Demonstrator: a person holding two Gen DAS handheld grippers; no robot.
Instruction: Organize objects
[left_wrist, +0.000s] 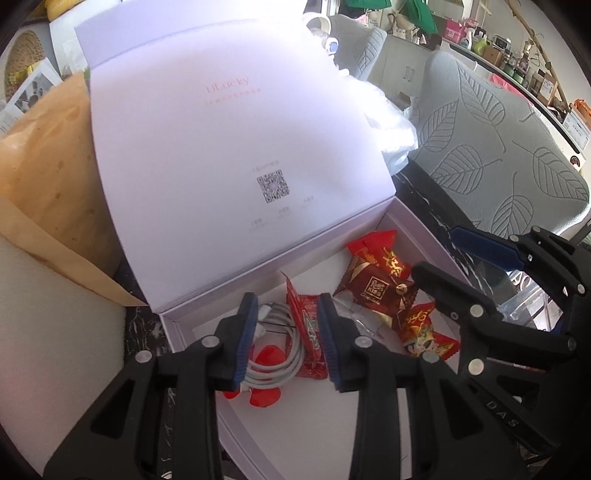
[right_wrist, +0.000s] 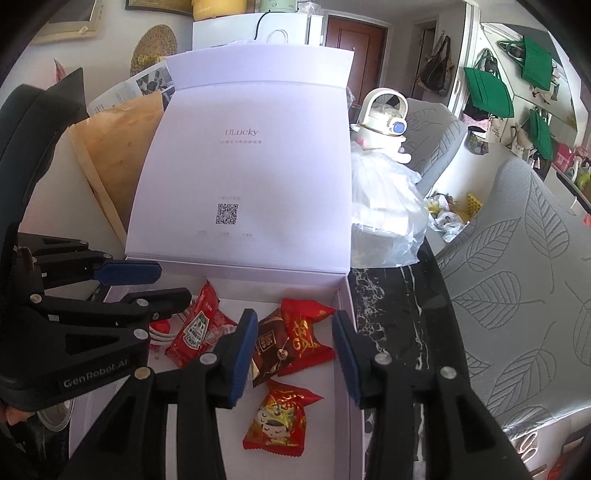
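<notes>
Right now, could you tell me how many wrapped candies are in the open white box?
3: a dark chocolate mid-box, a red-and-gold candy beside it toward the right wall, and a red cartoon-face candy nearest the camera. Others may hide behind the grippers.

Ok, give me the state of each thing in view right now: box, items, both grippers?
White box: lid up, open.
Left gripper: open, empty, over the box.
Right gripper: open, empty, over the box.
White cable: coiled, in the box.
Ketchup sachet: lying in the box.
Red candy packs: sealed, in the box.
</notes>
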